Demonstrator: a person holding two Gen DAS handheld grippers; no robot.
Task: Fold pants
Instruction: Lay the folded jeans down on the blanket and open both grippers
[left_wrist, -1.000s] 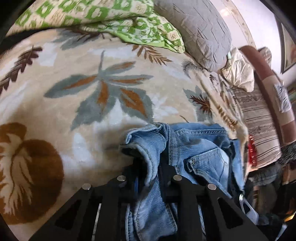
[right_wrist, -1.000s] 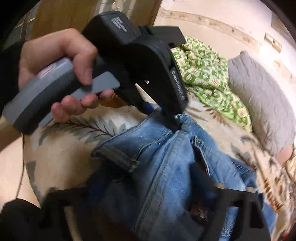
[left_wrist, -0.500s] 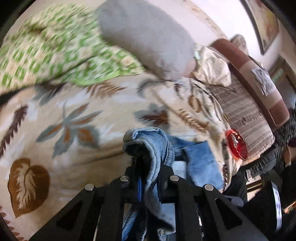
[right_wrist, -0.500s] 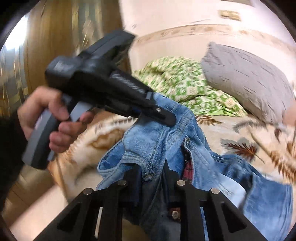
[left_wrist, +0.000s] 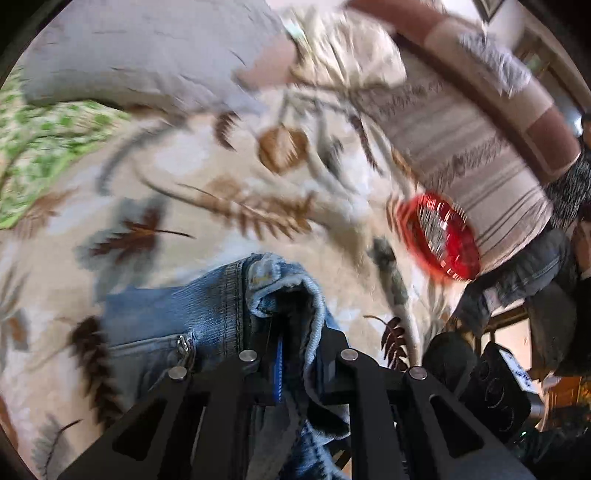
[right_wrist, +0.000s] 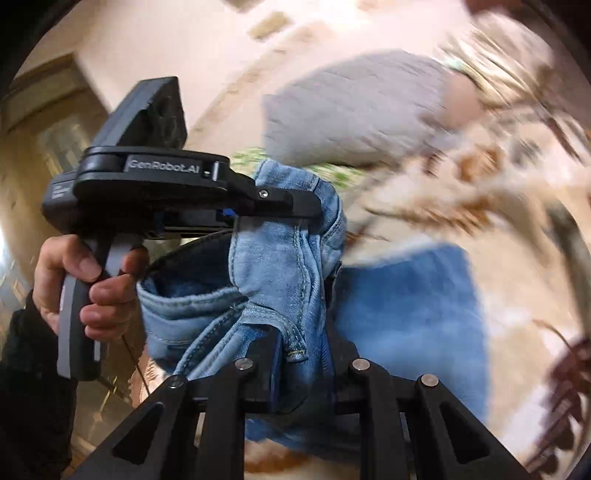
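Note:
The pants are light blue jeans (left_wrist: 207, 314), lifted off a leaf-patterned blanket (left_wrist: 207, 206). My left gripper (left_wrist: 295, 332) is shut on a bunched fold of the jeans' waistband. My right gripper (right_wrist: 301, 332) is shut on another part of the jeans (right_wrist: 280, 273) near a seam. In the right wrist view the left gripper (right_wrist: 303, 206) shows from the side, held by a hand (right_wrist: 92, 280), clamped on the top edge of the jeans. The rest of the jeans (right_wrist: 410, 325) hangs below, blurred.
A grey pillow (left_wrist: 140, 55) and a green patterned quilt (left_wrist: 40, 147) lie at the far side of the bed. A red object (left_wrist: 439, 236) lies at the blanket's right edge, beside a striped cushion (left_wrist: 461, 147). A wall and wooden door (right_wrist: 48, 140) stand at the left.
Both grippers have lifted the jeans higher and swung to the right across the bed. The views are now blurred by motion. Both stay clamped on the denim.

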